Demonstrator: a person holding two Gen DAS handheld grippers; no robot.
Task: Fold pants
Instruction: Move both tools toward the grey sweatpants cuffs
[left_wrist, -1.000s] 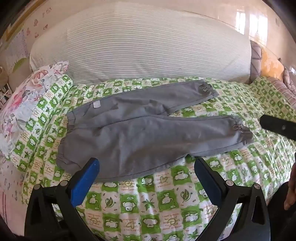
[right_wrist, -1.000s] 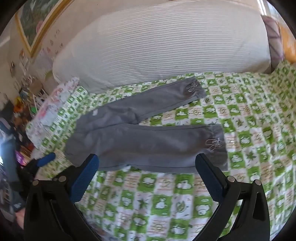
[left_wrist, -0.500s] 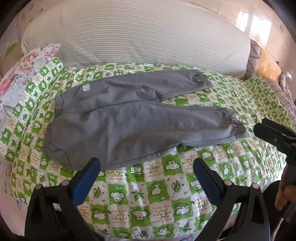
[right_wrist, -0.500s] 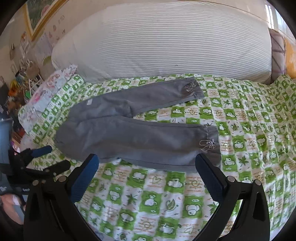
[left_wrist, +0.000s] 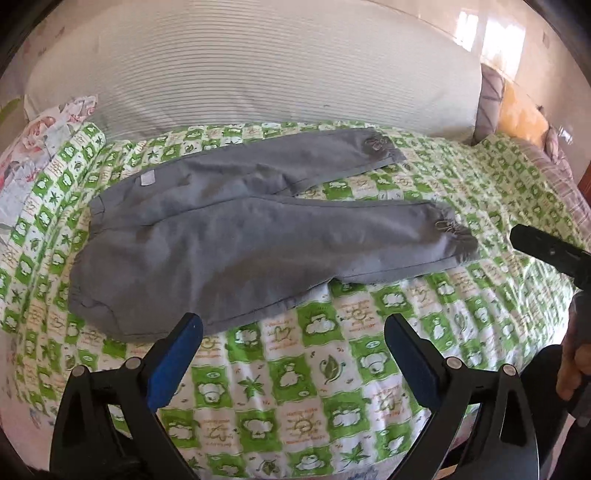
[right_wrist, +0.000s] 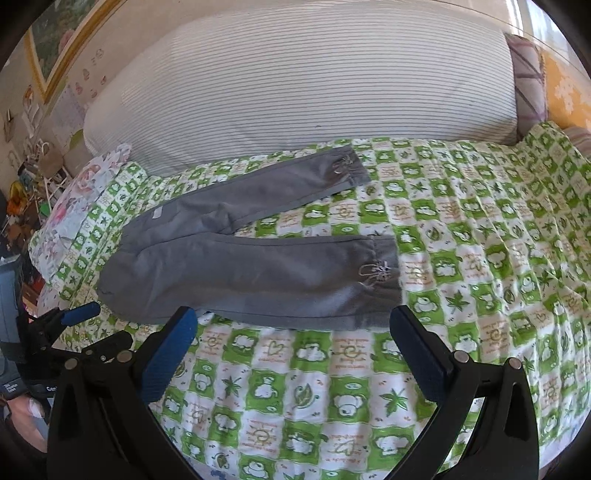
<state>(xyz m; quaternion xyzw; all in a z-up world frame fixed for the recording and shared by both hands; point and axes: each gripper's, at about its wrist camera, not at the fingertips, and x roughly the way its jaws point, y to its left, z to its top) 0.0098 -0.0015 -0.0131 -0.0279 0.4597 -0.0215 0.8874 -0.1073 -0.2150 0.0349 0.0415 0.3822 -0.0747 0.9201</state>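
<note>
Grey pants (left_wrist: 229, 243) lie flat on a green-and-white checked bedspread (left_wrist: 295, 387), waistband at the left, two legs spread to the right with drawstring cuffs. They also show in the right wrist view (right_wrist: 240, 269). My left gripper (left_wrist: 293, 328) is open and empty, just short of the near edge of the pants. My right gripper (right_wrist: 293, 321) is open and empty, just short of the near leg, close to its cuff (right_wrist: 376, 273). The right gripper shows at the right edge of the left wrist view (left_wrist: 546, 254), the left gripper at the left of the right wrist view (right_wrist: 74, 321).
A large striped white pillow (left_wrist: 258, 74) lies behind the pants. A floral pillow (left_wrist: 40, 125) sits at the left end. Yellow and plaid cushions (left_wrist: 517, 114) are at the far right. Cluttered shelves (right_wrist: 26, 177) stand beyond the left side of the bed.
Both grippers have shifted slightly over the bed and stay open; the pants sit a little higher and more central in both views. The pants have not moved.
</note>
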